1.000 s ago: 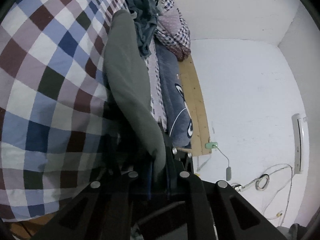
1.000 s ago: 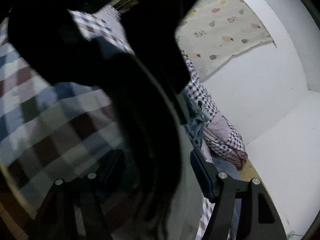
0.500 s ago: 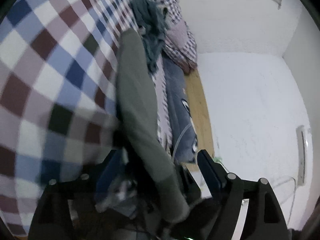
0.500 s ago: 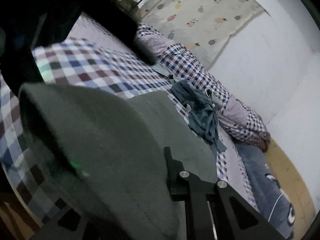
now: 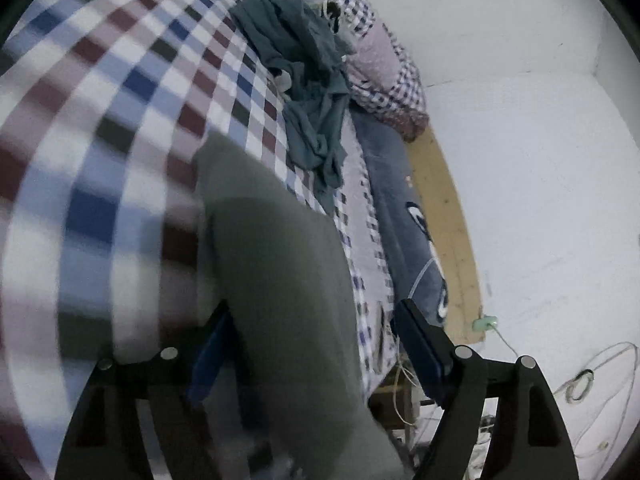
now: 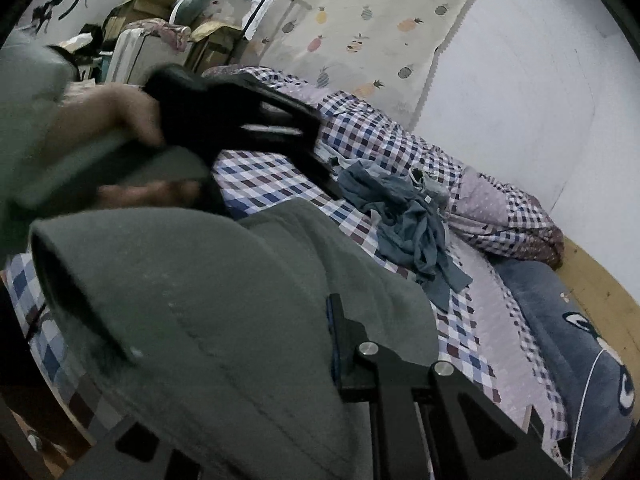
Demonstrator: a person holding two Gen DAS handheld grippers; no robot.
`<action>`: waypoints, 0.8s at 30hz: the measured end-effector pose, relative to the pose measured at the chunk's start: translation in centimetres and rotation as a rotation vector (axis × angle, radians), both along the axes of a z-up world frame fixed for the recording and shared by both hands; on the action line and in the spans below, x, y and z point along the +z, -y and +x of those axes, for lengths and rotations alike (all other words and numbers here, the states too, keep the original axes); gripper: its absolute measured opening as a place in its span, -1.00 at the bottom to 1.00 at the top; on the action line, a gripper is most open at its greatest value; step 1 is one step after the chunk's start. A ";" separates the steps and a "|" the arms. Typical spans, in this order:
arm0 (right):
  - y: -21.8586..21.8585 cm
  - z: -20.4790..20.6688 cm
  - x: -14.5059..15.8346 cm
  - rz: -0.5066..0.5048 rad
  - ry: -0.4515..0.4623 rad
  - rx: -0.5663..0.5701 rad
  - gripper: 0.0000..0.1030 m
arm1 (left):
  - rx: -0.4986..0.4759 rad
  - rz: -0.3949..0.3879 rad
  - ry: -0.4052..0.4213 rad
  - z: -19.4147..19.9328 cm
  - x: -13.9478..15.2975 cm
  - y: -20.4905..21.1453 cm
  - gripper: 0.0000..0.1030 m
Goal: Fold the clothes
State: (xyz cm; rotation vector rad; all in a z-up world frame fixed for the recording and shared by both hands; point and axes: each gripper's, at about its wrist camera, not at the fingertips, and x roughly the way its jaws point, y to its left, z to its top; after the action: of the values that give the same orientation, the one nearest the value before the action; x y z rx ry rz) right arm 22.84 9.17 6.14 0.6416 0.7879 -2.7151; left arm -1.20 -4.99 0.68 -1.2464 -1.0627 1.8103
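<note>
Jaws of the left gripper (image 5: pixel 312 344), shut on the grey-green garment (image 5: pixel 280 280) a second ago, are now seen spread wide, the soft matte cloth lying loose between them. The garment is draped over the checked bedsheet (image 5: pixel 120 80), near a crumpled teal garment (image 5: pixel 308 92). In the right wrist view, thick folded cloth covers the right gripper (image 6: pixel 280 340); only one finger is visible, so its opening cannot be told. Motion blur obscures the hand (image 6: pixel 108 120).
</note>
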 end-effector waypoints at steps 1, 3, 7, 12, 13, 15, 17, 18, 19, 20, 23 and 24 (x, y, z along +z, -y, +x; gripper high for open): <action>-0.2 -0.1 0.1 -0.011 0.003 0.000 -0.82 | -0.012 -0.007 0.003 -1.0 -0.1 -0.4 0.60; -0.5 -0.1 0.4 -0.030 0.008 0.000 -0.82 | -0.037 -0.019 0.008 -2.9 -0.2 -1.4 0.59; -1.0 -0.2 0.7 -0.057 0.016 0.000 -0.82 | -0.069 -0.046 0.008 -5.4 -0.5 -1.9 0.31; -1.4 -0.4 0.7 -0.066 0.027 0.001 -0.82 | -0.081 -0.096 -0.023 -5.9 0.0 -1.9 -0.45; -1.5 -0.5 0.7 -0.069 0.026 0.001 -0.82 | -0.075 -0.107 -0.039 -5.7 0.6 -1.9 -0.48; -1.5 -0.4 0.9 -0.077 0.026 0.003 -0.82 | -0.055 -0.116 -0.059 -5.1 1.7 -1.5 -0.54; -1.6 -0.3 1.3 -0.106 0.028 0.014 -0.82 | -0.034 -0.121 -0.077 -4.6 2.9 -1.0 -0.55; -1.7 -0.2 1.6 -0.134 0.032 0.025 -0.82 | -0.022 -0.121 -0.087 -4.2 3.7 -0.5 -0.56; -1.8 -0.1 2.1 -0.166 0.036 0.037 -0.82 | -0.010 -0.119 -0.098 -3.7 4.6 0.2 -0.56; -1.9 0.0 2.7 -0.204 0.038 0.047 -0.82 | 0.003 -0.118 -0.110 -3.3 5.6 0.8 -0.56; -1.7 0.5 5.0 -0.288 0.021 0.096 -0.82 | 0.048 -0.134 -0.148 -1.4 9.2 3.7 -0.57; -1.5 0.6 5.8 -0.309 0.016 0.113 -0.82 | 0.063 -0.141 -0.161 -0.8 10.5 4.7 -0.57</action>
State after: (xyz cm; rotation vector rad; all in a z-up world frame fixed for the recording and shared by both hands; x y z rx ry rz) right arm 23.43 10.71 11.89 0.5298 0.3744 -2.6453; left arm -1.96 -9.67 11.16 -1.1361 -0.9076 2.0261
